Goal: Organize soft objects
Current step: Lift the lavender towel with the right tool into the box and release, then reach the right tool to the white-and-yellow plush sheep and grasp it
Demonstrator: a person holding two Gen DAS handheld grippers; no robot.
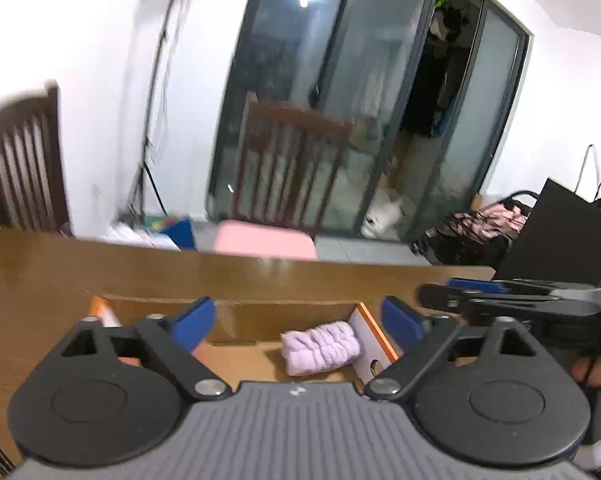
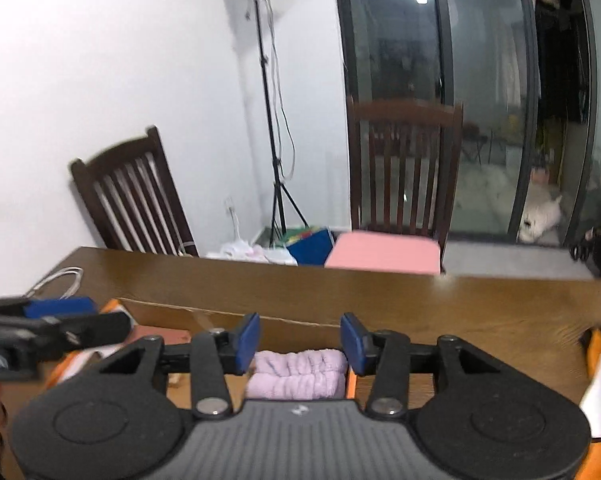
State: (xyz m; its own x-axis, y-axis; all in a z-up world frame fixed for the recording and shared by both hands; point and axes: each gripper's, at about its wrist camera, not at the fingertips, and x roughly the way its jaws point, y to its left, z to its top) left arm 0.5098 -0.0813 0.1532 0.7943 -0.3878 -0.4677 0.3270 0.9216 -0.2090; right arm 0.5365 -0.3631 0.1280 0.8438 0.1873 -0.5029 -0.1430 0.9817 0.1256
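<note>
- Left gripper [image 1: 298, 322]: jaws spread wide and released, nothing between the blue pads; it hangs above the open cardboard box [image 1: 236, 322] on the wooden surface [image 1: 40, 280].
- Right gripper [image 2: 300, 344]: jaws partly parted and released; the pads stand above the towel's two ends without pressing on it.
- Lilac folded towel [image 1: 320, 346]: lies inside the box, in the corner against the orange-edged right wall [image 1: 374, 332], long axis running side to side across both views.
- Key relation: seen from the right wrist, the towel [image 2: 296, 374] lies straight ahead and below, centred between the pads; seen from the left wrist, it sits ahead and off to the right of centre. The right gripper appears the nearer. With the long axis running from pad to pad, the present gap looks about as wide as the roll, so any re-grasp would likely need wider jaws or a turned wrist.
- Left wrist view alone shows the towel whole, the box wall with its cut-out, and the right gripper's fingers [image 1: 480, 292] in profile.
- Right wrist view alone shows a reddish item [image 2: 160, 334] at the box's left end, beside the left gripper's fingers [image 2: 60, 320]; what it is cannot be told.
</note>
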